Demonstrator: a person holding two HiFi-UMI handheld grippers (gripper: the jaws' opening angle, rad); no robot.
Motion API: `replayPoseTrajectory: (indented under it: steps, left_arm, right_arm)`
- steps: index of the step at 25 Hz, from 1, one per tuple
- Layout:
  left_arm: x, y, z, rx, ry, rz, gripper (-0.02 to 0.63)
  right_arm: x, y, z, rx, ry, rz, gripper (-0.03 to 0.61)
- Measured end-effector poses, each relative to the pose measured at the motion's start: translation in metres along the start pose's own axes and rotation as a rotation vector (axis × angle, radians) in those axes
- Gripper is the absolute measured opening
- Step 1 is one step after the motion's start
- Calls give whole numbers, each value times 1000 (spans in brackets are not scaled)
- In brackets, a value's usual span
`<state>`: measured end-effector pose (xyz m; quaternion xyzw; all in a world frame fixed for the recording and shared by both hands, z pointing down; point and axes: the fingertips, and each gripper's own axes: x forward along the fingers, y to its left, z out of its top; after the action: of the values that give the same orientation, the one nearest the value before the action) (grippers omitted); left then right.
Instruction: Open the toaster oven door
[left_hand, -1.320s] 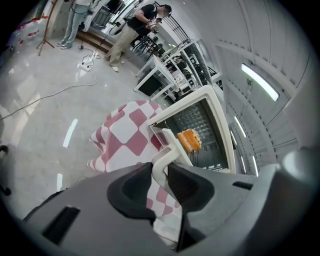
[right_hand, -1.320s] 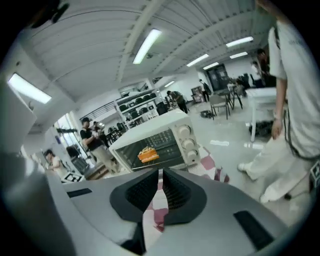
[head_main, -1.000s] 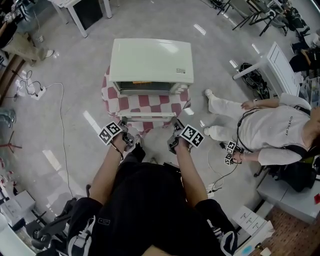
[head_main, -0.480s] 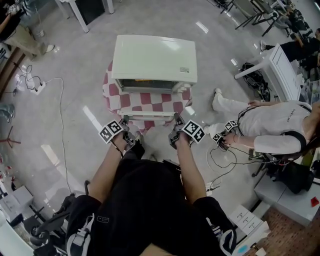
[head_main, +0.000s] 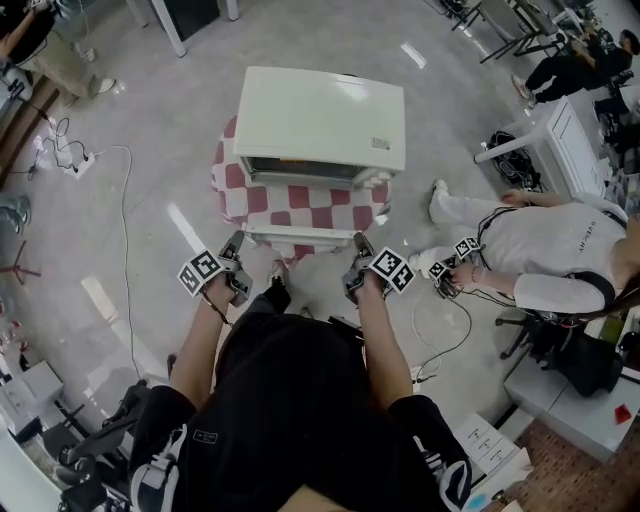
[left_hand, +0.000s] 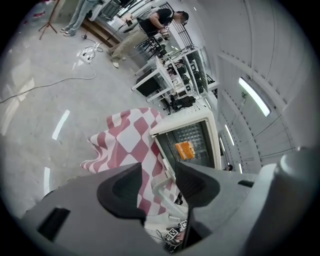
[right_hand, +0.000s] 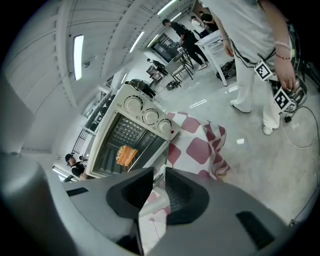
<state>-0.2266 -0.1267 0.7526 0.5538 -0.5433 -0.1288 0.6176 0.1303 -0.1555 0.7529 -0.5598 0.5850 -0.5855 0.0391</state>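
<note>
Right hand-held gripper (right_hand: 159, 174) closing on door handle (head_main: 300, 233); checkered cloth (head_main: 300, 200), glossy floor (head_main: 150, 150).

The head view looks steeply down from well above the toaster oven (head_main: 322, 120), while both gripper views sit low and close, facing its open front from opposite sides.

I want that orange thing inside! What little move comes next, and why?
Probably draw the left gripper back off the door handle: its jaws are opening around it, the toaster oven already gapes open, and the right gripper, jaws closing, grips the handle.
</note>
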Motion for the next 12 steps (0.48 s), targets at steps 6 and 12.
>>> replayPoseTrajectory:
  steps: [6,12]
  left_arm:
    - [32,-16,7,56,92,-110,212]
    - [36,-24,2,234,201,-53,86]
  right_arm:
    - [-1,1,1,-15,4,-3,92]
    - [1,3,1,-59,19,-23,95]
